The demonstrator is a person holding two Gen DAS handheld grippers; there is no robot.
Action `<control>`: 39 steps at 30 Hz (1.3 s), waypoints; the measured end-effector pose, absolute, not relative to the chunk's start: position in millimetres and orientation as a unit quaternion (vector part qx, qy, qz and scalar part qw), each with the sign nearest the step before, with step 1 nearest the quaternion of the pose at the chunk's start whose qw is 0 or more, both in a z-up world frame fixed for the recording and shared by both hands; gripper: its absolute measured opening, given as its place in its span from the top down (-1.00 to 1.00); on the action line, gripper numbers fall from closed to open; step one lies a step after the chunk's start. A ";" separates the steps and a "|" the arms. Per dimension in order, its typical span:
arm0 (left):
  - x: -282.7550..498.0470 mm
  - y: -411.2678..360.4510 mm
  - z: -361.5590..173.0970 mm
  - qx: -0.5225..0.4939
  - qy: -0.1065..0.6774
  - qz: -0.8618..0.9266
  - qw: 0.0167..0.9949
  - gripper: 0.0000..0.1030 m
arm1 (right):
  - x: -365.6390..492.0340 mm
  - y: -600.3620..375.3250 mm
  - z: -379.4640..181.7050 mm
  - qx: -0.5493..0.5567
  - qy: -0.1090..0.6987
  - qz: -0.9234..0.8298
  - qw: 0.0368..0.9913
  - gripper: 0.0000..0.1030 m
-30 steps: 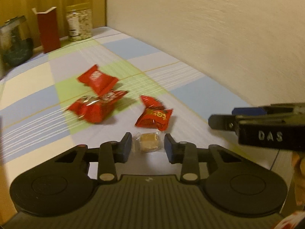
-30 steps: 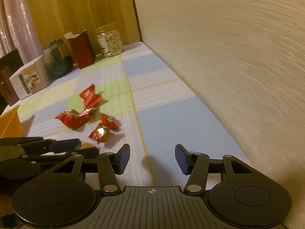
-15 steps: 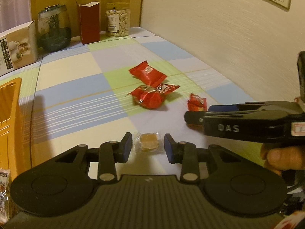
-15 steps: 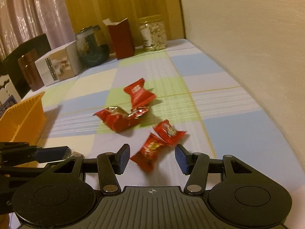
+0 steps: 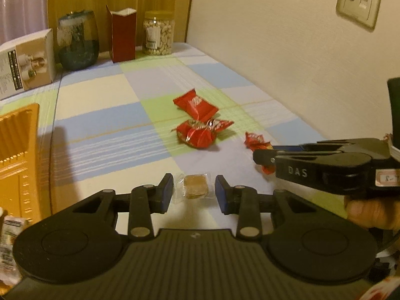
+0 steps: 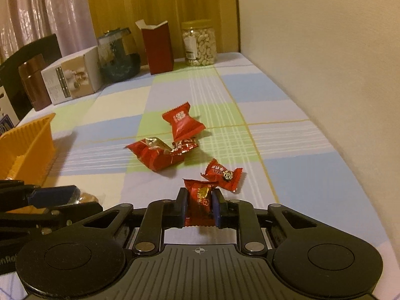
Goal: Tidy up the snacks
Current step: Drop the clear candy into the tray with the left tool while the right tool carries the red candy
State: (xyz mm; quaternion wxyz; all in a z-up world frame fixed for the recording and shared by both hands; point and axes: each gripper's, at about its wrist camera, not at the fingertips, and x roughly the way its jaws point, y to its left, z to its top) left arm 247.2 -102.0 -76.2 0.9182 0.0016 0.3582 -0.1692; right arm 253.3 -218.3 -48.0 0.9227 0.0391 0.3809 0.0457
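My right gripper [image 6: 199, 200] is shut on a small red wrapped candy [image 6: 200, 197], pinched upright between its blue pads. A second small red candy [image 6: 223, 175] lies just beyond it on the checked tablecloth. Two larger red snack packets [image 6: 160, 153] [image 6: 181, 122] lie farther out. My left gripper [image 5: 194, 191] holds a clear-wrapped brown candy [image 5: 195, 186] between its fingers, above the cloth. The right gripper [image 5: 262, 155] shows from the side in the left wrist view, with red wrapper at its tip. An orange tray [image 5: 17, 150] stands to the left.
At the table's far end stand a cashew jar [image 6: 198, 43], a dark red carton [image 6: 158, 50], a glass jar [image 6: 117, 55], a white box [image 6: 72, 77] and a brown canister [image 6: 33, 82]. A pale wall runs along the right edge. A wrapped snack [image 5: 10, 237] lies by the tray.
The right gripper's jaws, open half a second ago around a small red candy, have closed on it. Both views swung across the table. The left gripper kept its brown candy.
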 end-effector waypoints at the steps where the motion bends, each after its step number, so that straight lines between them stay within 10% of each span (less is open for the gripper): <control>1: 244.4 -101.2 -71.0 0.002 0.355 -0.169 0.919 0.37 | 249.9 -218.2 -42.5 0.040 0.380 0.045 0.923 0.59; 39: 110.6 71.7 10.3 -0.050 0.329 -0.017 0.943 0.36 | 163.9 -36.9 48.8 0.034 0.350 0.191 0.917 0.60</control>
